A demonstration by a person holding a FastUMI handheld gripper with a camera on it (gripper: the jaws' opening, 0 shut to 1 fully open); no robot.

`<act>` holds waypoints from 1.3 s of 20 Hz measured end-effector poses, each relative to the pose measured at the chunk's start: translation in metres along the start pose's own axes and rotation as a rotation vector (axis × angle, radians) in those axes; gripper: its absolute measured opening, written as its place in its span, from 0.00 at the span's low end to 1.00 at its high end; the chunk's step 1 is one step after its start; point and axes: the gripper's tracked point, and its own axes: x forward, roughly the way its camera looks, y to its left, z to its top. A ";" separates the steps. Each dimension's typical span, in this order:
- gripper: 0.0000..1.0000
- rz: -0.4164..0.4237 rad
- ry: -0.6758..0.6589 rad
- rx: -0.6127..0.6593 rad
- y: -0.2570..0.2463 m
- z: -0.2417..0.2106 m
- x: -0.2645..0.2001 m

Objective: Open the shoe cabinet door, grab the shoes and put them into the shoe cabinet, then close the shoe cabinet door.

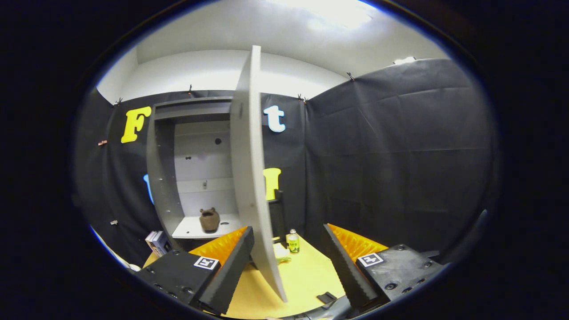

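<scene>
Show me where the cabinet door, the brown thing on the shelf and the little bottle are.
Cabinet door (249,178): gripper view, its broad face.
Brown shoe (209,219): gripper view, its body.
Bottle (292,242): gripper view, its label.

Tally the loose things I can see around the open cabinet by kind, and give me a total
Brown shoe on the cabinet shelf: 1
Bottle on the yellow table: 1
Books left of the cabinet: 2, perhaps more
Total: 4
The gripper is open, its fingers either side of the door edge.
</scene>
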 end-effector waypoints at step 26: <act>0.95 0.343 0.137 0.018 0.022 -0.044 0.182</act>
